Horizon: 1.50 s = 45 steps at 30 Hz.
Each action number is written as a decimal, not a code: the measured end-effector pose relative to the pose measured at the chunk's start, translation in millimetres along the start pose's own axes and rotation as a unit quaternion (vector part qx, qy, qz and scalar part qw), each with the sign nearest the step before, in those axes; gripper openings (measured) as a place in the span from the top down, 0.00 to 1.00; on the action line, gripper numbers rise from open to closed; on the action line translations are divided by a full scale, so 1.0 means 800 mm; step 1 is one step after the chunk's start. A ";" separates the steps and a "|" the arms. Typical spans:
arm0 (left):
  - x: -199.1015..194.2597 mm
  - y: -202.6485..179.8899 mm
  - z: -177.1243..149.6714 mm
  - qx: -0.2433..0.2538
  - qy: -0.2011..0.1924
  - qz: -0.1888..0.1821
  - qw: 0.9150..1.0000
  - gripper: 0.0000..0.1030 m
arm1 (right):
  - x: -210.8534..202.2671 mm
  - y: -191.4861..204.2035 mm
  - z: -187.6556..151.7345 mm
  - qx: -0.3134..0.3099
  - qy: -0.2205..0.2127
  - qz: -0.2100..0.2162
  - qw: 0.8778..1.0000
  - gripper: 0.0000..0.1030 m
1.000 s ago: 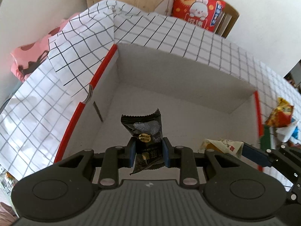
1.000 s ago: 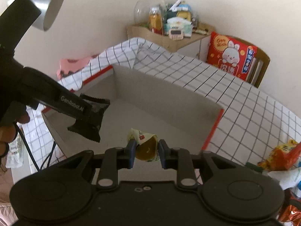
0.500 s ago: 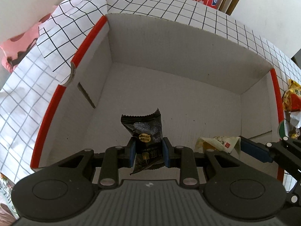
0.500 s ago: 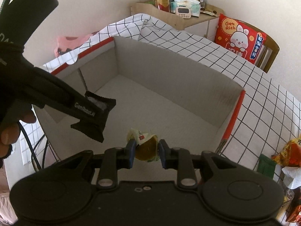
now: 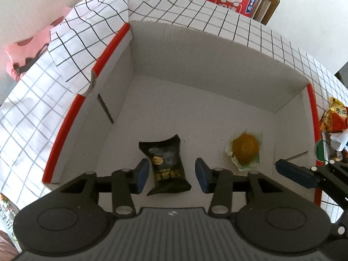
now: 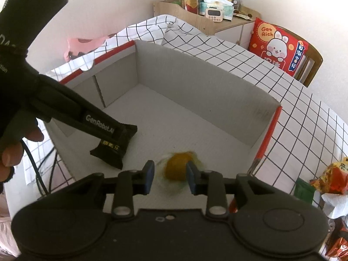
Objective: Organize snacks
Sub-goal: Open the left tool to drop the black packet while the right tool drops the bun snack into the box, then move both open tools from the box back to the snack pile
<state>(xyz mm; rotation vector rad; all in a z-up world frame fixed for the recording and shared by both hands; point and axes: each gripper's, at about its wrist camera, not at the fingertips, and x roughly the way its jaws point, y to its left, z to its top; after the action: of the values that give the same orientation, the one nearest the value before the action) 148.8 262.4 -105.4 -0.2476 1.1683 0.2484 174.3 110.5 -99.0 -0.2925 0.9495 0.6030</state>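
Both claws, the left claw [image 5: 171,175] and right claw [image 6: 169,177], had just been opening and stood spread, so each should lift straight up clear of the black packet [image 5: 166,165] and yellow snack [image 6: 177,169] in the box [image 5: 195,50].

free: grey floor of white cardboard box [image 5: 217,50], far half | blocked: black foil packet [image 5: 166,165], clear-wrapped yellow cake [image 5: 245,148] near front

Pale walls [image 6: 113,4]; wooden shelf unit [image 6: 208,25] and chair [image 6: 313,63] behind checked tablecloth [image 6: 304,117]
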 end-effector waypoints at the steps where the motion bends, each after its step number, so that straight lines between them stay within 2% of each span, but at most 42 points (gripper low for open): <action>1: -0.004 0.000 -0.001 0.001 -0.005 -0.003 1.000 0.56 | -0.005 -0.001 -0.001 0.003 -0.003 0.003 1.000 0.67; 10: -0.054 -0.017 -0.023 0.013 -0.056 -0.012 0.998 0.54 | -0.054 -0.013 -0.007 0.028 -0.037 0.022 0.999 0.58; 22: -0.112 -0.058 -0.050 0.041 -0.111 -0.027 0.993 0.53 | -0.116 -0.043 -0.025 0.071 -0.088 0.027 0.993 0.47; 26: -0.130 -0.072 -0.060 0.050 -0.134 -0.032 0.989 0.46 | -0.137 -0.054 -0.036 0.084 -0.104 0.022 0.991 0.44; 28: -0.138 -0.082 -0.066 0.056 -0.144 -0.039 0.987 0.45 | -0.149 -0.061 -0.044 0.092 -0.114 0.018 0.989 0.38; 33: -0.152 -0.109 -0.082 0.073 -0.160 -0.051 0.983 0.44 | -0.172 -0.079 -0.065 0.109 -0.132 0.012 0.985 0.32; 35: -0.155 -0.121 -0.088 0.079 -0.168 -0.054 0.981 0.37 | -0.182 -0.088 -0.076 0.119 -0.138 0.008 0.983 0.30; 37: -0.158 -0.135 -0.095 0.085 -0.176 -0.057 0.979 0.36 | -0.193 -0.098 -0.088 0.128 -0.146 0.003 0.981 0.25; 42: -0.157 -0.169 -0.106 0.104 -0.178 -0.076 0.976 0.35 | -0.215 -0.125 -0.120 0.153 -0.157 -0.020 0.975 0.19; 45: -0.155 -0.193 -0.113 0.121 -0.181 -0.092 0.972 0.29 | -0.226 -0.142 -0.139 0.168 -0.160 -0.038 0.972 0.14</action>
<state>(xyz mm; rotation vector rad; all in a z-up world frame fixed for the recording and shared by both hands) 73.2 79.3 -14.0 -0.0898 0.7976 -0.0152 88.6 -98.1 -14.3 0.0709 0.7080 0.3953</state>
